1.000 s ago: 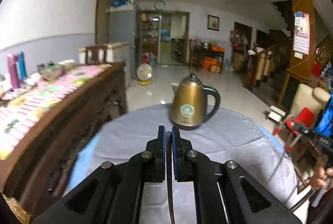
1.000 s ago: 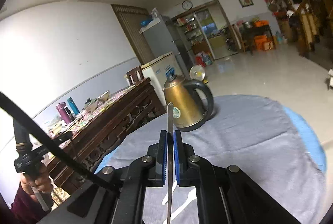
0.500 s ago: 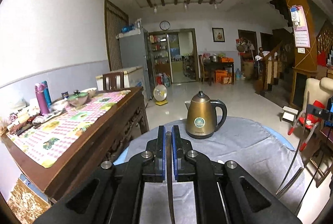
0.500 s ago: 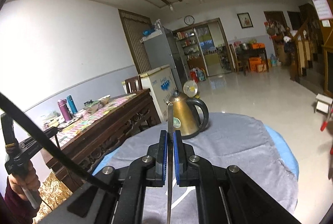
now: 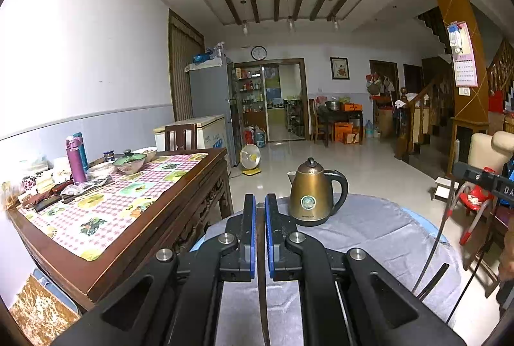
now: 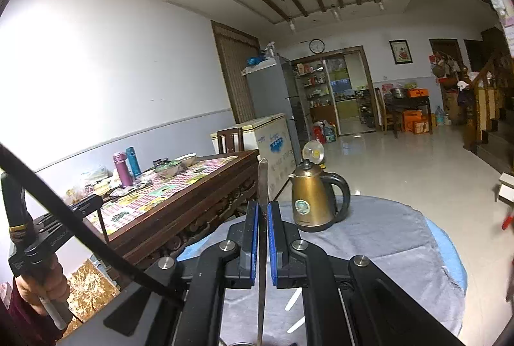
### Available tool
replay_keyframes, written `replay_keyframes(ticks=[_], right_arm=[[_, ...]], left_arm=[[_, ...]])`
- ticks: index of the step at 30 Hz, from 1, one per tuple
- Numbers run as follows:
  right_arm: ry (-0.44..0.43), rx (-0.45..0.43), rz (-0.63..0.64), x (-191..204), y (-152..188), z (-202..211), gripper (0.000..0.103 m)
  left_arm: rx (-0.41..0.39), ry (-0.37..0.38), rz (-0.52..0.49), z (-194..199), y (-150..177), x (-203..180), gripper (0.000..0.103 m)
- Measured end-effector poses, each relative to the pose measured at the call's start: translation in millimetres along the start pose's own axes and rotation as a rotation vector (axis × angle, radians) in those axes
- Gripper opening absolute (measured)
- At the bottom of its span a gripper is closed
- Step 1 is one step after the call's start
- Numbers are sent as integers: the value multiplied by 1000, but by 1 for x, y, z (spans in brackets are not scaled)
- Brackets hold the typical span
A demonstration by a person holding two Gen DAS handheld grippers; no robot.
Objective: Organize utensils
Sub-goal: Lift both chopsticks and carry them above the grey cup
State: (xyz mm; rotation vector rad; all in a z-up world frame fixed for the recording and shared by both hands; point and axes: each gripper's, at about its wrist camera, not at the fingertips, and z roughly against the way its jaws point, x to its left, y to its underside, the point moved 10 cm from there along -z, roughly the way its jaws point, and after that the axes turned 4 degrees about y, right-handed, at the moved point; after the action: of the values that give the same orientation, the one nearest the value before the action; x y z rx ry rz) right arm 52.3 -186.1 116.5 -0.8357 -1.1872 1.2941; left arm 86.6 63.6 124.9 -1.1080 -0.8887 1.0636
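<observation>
My left gripper (image 5: 260,204) is shut on a thin flat metal utensil (image 5: 262,297) that hangs down between the blue pads; its lower end is cut off by the frame. My right gripper (image 6: 262,211) is shut on a flat metal utensil handle (image 6: 262,182) that sticks up past the fingertips and runs down out of view. Both are raised above a round table with a grey cloth (image 5: 379,236), also in the right wrist view (image 6: 385,236). White chopstick-like pieces (image 6: 294,302) lie on the cloth below the right gripper.
A gold electric kettle (image 5: 313,196) stands at the far side of the cloth, also in the right wrist view (image 6: 313,201). A dark wooden table (image 5: 135,207) with a checked cloth, bowls and bottles stands to the left. A red chair (image 5: 475,201) is at right.
Both grippers have risen and tilted up, so more of the room and ceiling shows and the kettle sits lower and farther. Each stays shut on its utensil.
</observation>
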Motion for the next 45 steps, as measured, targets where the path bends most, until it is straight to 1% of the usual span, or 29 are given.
replay_keyframes(ticks=[5,10,16,23,28,31,37,40,45], right_arm=[[-26,2,9,19,2,-5,6],[-49,4,12,35,6,-8,6],[-58,12,11,45,18,-3,6],[-55,24,6,45,34,4,6],[-46,27,0,41,43,6,6],[-32,28,1,37,47,6,6],[0,31,-16,26,58,4,6],[15,27,-18,22,61,3,6],[30,24,-15,17,66,1,6]], left_arm=[[-10,3,4,8,-2,0,6],[-5,35,32,17,2,-3,6],[19,115,66,32,9,-18,6],[59,217,117,43,22,-38,6],[67,250,131,46,22,-50,6],[70,274,156,48,20,-56,6],[68,290,198,42,19,-68,6],[54,294,226,39,17,-71,6],[29,269,243,27,13,-77,6]])
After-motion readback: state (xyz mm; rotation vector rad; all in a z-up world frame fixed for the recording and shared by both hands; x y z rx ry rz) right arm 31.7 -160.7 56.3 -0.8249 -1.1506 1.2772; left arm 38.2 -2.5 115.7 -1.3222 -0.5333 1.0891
